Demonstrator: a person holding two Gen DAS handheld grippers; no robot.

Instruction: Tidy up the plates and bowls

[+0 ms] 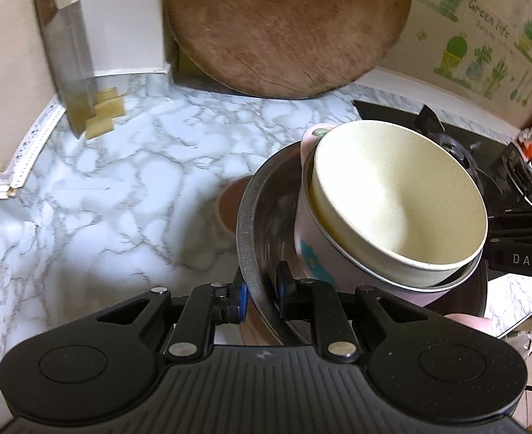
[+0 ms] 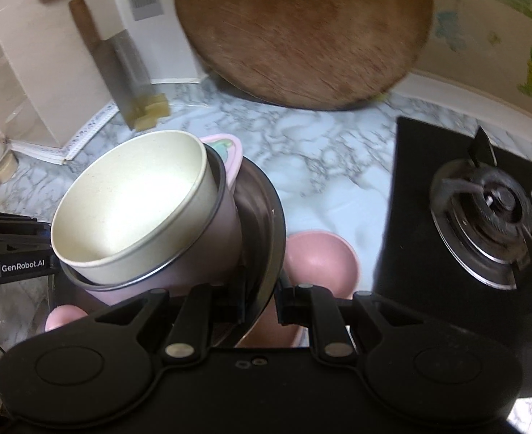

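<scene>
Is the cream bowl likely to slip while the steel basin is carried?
Probably yes: the cream bowl sits tilted and loose inside the pink cup. The steel basin looks rigid, pinched at opposite rims, but smooth.

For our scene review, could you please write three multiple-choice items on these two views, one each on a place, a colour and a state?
1. Where does the cream bowl sit?
A. Nested in the pink pot
B. On the gas burner
C. Flat on the marble counter

2. What colour is the round cutting board leaning on the wall?
A. White
B. Brown
C. Green

3. How do the left gripper jaws stand?
A. Wide open, holding nothing
B. Closed on the steel basin rim
C. Closed on the cleaver

Key: 1 A, the pink rim rings the bowl; 2 B, its face is bare wood; 3 B, the rim runs between both jaws.
</scene>
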